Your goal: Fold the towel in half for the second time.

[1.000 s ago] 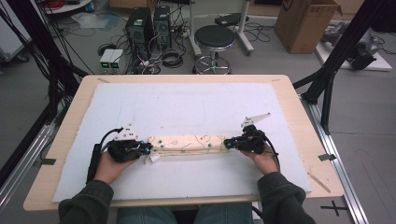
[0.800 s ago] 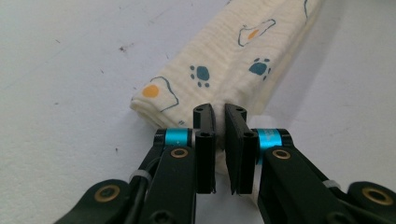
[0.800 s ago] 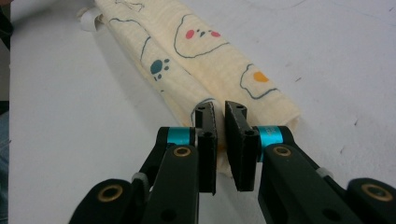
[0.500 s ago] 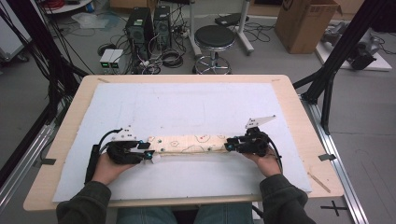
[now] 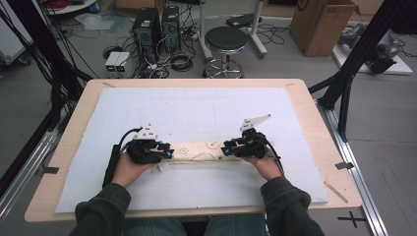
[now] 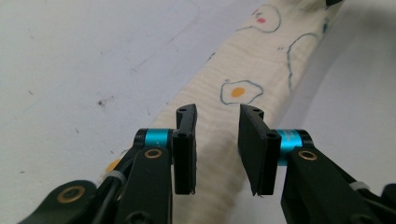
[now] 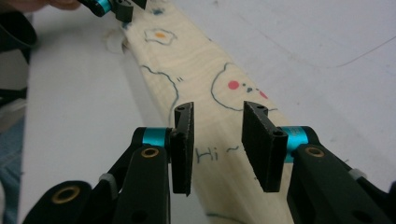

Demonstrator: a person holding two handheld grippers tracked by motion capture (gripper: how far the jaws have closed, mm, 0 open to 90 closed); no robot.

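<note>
A long folded strip of cream cloth (image 5: pixel 196 151), printed with fried eggs and bear faces, lies flat on the white mat (image 5: pixel 206 113) between my hands. My left gripper (image 5: pixel 167 152) stands at its left end and my right gripper (image 5: pixel 227 149) at its right end. In the left gripper view the jaws of the left gripper (image 6: pixel 217 140) are open with the cloth (image 6: pixel 243 70) running under the gap. In the right gripper view the right gripper (image 7: pixel 218 140) is likewise open over the cloth (image 7: pixel 187 60), near a "Hi" print. The left gripper (image 7: pixel 112 7) shows at the strip's far end.
The mat covers most of a wooden table (image 5: pixel 314 123). Beyond the far edge stand a stool (image 5: pixel 225 42), computer towers (image 5: pixel 157 24) with cables and a cardboard box (image 5: pixel 319 22). Black frame poles (image 5: pixel 359 54) rise at both sides.
Both grippers have shifted a little inward along the strip, so less cloth shows between them. The cloth itself lies in the same place.
</note>
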